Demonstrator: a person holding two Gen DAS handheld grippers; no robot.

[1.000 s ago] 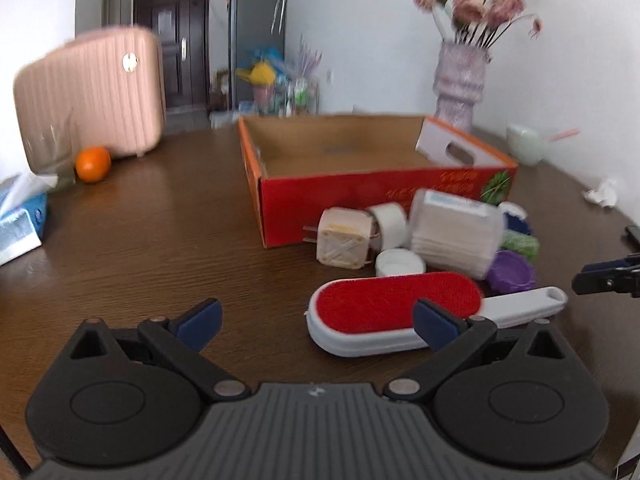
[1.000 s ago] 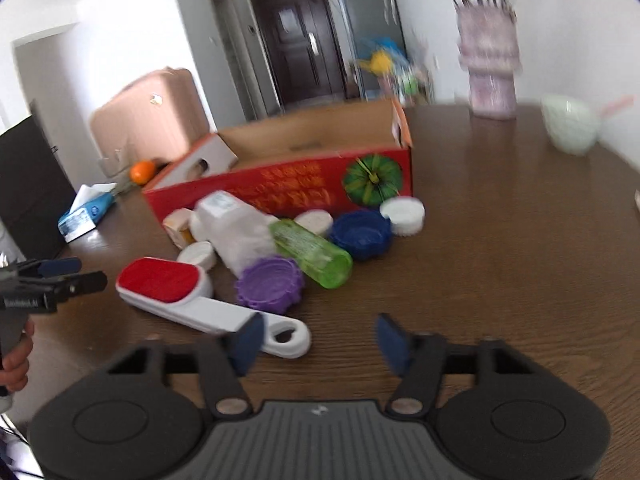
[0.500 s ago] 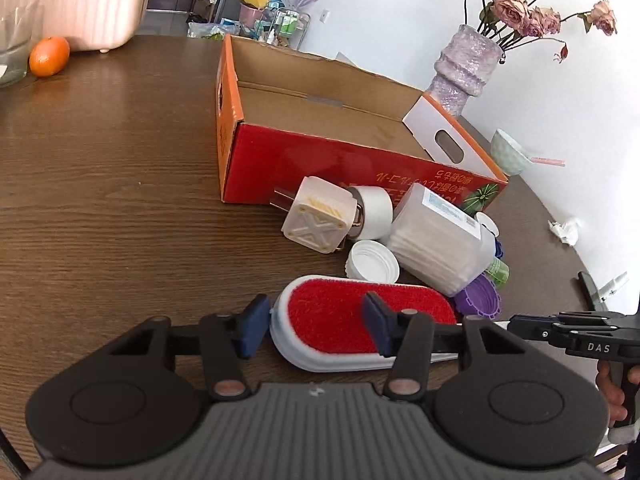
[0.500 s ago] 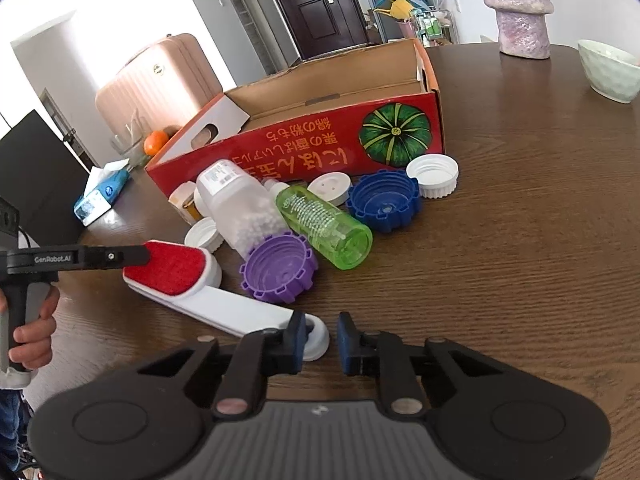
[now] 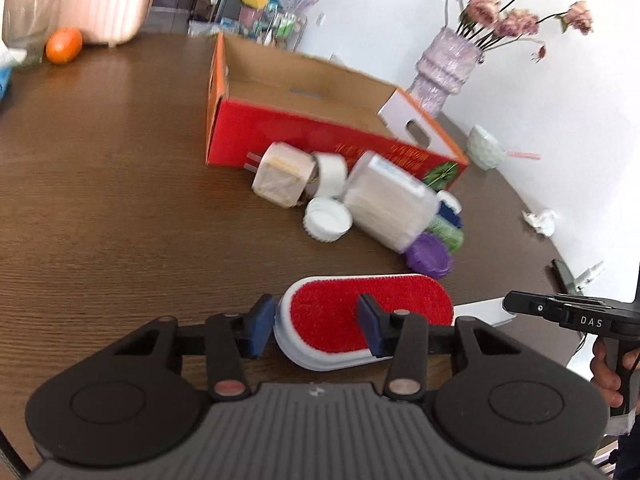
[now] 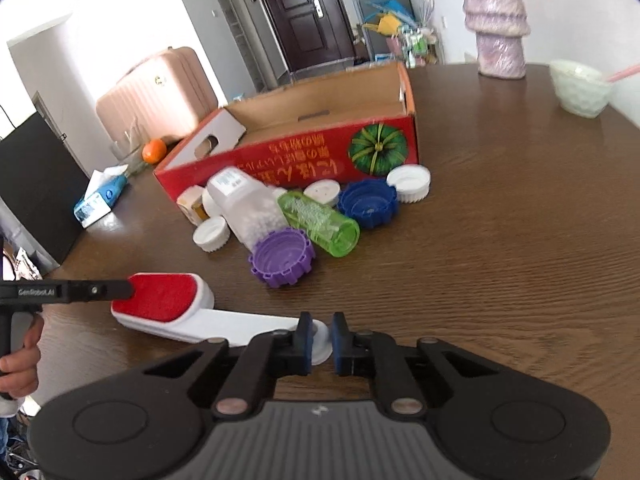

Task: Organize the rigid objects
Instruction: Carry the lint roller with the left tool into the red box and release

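A white lint brush with a red pad (image 5: 368, 312) lies on the brown table; it also shows in the right wrist view (image 6: 168, 304). My left gripper (image 5: 312, 330) is closed on the brush's head, one finger on each side. My right gripper (image 6: 320, 342) is closed on the round end of the brush's handle (image 6: 320, 340). The open red cardboard box (image 5: 304, 136) stands behind, empty inside as far as I see; it also shows in the right wrist view (image 6: 304, 156).
In front of the box lie a white bottle (image 6: 248, 208), a green bottle (image 6: 320, 224), purple (image 6: 282, 256), blue (image 6: 368, 204) and white lids (image 6: 410, 184), and a plug adapter (image 5: 280, 180). A vase (image 5: 444, 76), bowl (image 6: 580, 88), orange (image 5: 64, 44) and tissue pack (image 6: 100, 200) stand around.
Both grippers came down to the brush and narrowed: the left around its head, the right onto the handle end. The brush now sits a little apart from the pile.
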